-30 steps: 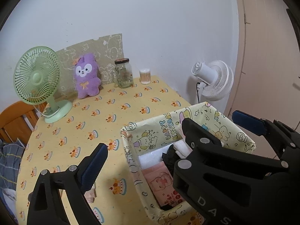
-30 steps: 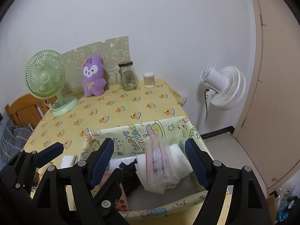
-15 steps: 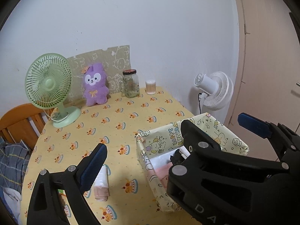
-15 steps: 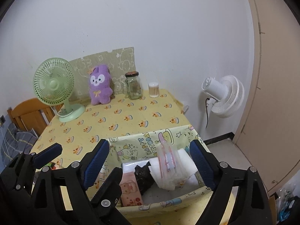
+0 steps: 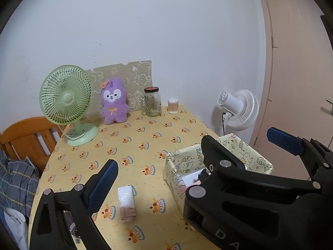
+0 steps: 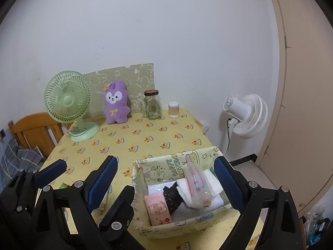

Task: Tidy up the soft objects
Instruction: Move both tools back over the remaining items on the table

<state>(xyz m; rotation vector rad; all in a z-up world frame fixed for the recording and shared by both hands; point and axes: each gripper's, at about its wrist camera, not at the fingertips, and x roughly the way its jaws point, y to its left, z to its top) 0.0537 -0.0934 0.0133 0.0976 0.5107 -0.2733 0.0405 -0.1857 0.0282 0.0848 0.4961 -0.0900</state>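
Soft packs: I counted one on the tabletop (image 5: 145, 137), several in one fabric bin (image 6: 143, 173); two fans. Right gripper (image 6: 166, 179) was opening, left gripper (image 5: 191, 156) wide; both empty.

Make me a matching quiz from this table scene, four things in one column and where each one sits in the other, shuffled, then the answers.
1. purple plush
2. pink tissue pack
3. white roll
4. green fan

A. inside the printed fabric box
B. far left of the table
C. lying on the tablecloth, left of the box
D. against the wall, between fan and glass jar

Pairs: 1-D, 2-A, 3-C, 4-B
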